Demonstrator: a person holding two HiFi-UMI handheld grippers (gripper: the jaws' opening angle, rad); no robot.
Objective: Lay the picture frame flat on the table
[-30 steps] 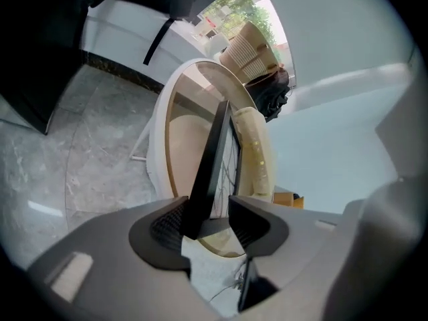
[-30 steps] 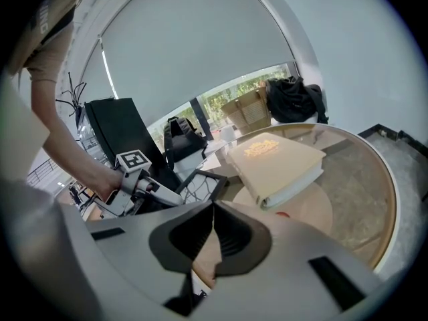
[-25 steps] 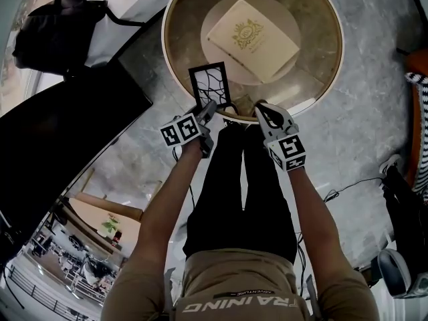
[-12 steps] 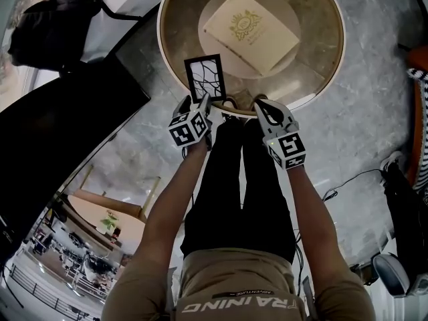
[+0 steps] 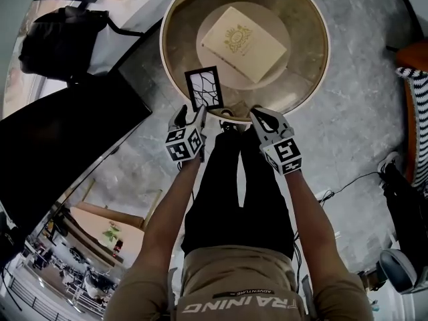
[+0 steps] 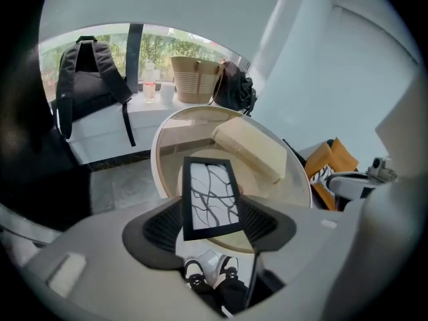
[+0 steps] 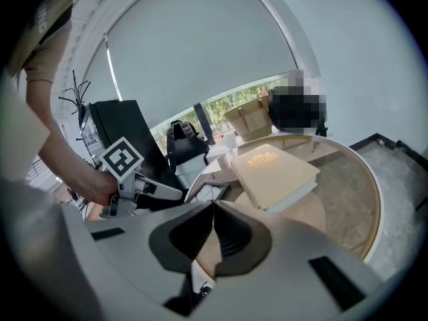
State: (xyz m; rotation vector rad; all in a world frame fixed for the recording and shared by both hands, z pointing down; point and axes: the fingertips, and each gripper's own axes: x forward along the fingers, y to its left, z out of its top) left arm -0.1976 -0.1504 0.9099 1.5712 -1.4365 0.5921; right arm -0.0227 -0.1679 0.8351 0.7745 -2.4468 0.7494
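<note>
The picture frame, black-edged with a branch pattern, lies flat on the round glass table near its front rim. My left gripper stands open just behind it, and neither pad touches it. In the left gripper view the frame shows between the wide-spread jaws of the left gripper, with the table's rim beyond. My right gripper hovers at the table's edge to the right, shut and empty. In the right gripper view the jaws of the right gripper meet, and a corner of the frame shows.
A cream book lies on the table's raised middle disc. A black backpack and a large black panel stand to the left. A woven basket sits on the sill. Striped and orange cushions are at the right.
The left gripper, shut on the frame's lower edge a second ago, has opened and drawn back. The frame now rests flat on the table. The right gripper barely moved.
</note>
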